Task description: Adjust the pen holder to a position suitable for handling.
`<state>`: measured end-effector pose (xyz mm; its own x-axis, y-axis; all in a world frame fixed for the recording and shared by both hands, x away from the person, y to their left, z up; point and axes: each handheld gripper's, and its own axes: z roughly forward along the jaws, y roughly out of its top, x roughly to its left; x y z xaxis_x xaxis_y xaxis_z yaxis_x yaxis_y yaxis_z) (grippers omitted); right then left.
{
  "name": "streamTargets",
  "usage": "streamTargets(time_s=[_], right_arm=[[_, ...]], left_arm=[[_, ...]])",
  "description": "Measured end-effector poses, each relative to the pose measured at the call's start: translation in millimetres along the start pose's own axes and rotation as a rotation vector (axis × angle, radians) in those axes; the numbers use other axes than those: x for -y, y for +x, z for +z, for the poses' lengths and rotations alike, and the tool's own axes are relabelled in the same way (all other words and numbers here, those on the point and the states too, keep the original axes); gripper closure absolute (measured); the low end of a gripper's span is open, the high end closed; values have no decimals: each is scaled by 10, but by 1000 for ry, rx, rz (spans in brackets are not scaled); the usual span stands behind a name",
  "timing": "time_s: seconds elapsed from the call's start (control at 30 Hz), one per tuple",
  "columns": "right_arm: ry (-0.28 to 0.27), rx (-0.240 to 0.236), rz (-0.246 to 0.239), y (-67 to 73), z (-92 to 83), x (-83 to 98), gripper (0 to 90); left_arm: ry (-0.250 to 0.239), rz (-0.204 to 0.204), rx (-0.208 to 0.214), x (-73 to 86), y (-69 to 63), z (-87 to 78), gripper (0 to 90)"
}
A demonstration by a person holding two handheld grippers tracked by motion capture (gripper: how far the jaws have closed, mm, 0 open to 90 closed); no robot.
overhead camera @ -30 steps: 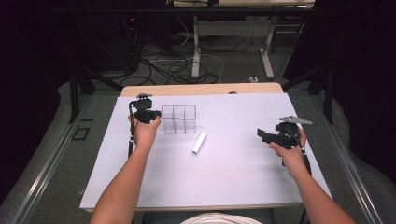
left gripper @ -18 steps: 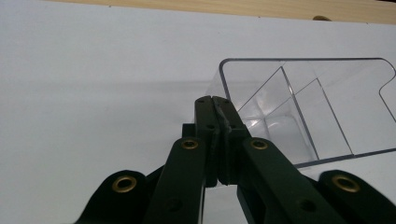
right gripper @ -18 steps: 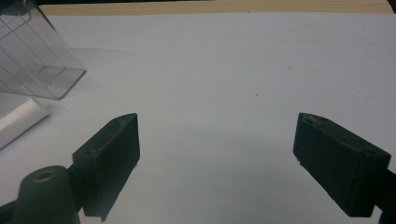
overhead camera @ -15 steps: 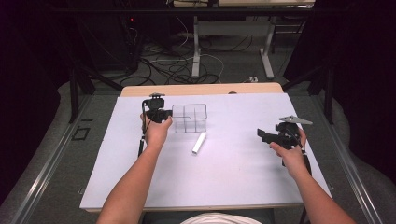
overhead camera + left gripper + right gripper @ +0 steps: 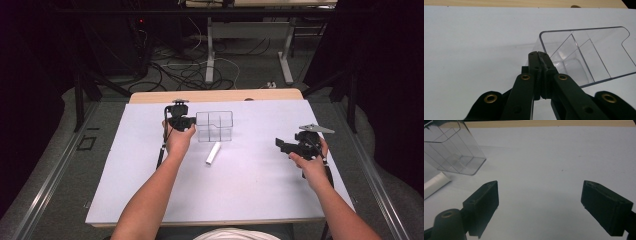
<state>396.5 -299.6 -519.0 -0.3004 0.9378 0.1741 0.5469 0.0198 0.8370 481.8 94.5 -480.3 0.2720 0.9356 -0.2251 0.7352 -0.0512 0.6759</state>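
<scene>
A clear plastic box [image 5: 215, 126] with inner dividers stands on the white table top [image 5: 150, 190], toward the back middle. My left gripper [image 5: 191, 121] is at its left wall, jaws shut with nothing between them. In the left gripper view the joined tips [image 5: 539, 53] meet the near wall of the box [image 5: 586, 55]. A short white stick [image 5: 213, 153] lies just in front of the box. My right gripper [image 5: 280, 145] hovers at the right side of the table, open and holding nothing. Its view [image 5: 540, 195] shows bare table between the jaws, with the box [image 5: 454, 152] and the stick [image 5: 434, 185] far left.
A wooden strip [image 5: 215, 95] runs along the table's back edge. Behind it are desk legs and loose cables [image 5: 200, 70] on the floor. A cable [image 5: 161, 152] trails from the left gripper along the forearm.
My left hand has moved to the right with its gripper shut, and the clear box has slid right ahead of it. The white stick and the right gripper have stayed put.
</scene>
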Motion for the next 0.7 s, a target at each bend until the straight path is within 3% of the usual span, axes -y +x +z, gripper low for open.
streamTargets(time_s=[0.27, 0.7], right_arm=[[1, -5, -4, 12, 0, 0, 141], [-1, -6, -3, 1, -9, 3, 141]], left_arm=[[-6, 1, 10, -8, -66, 42, 900], [-13, 9, 31, -5, -36, -5, 863]])
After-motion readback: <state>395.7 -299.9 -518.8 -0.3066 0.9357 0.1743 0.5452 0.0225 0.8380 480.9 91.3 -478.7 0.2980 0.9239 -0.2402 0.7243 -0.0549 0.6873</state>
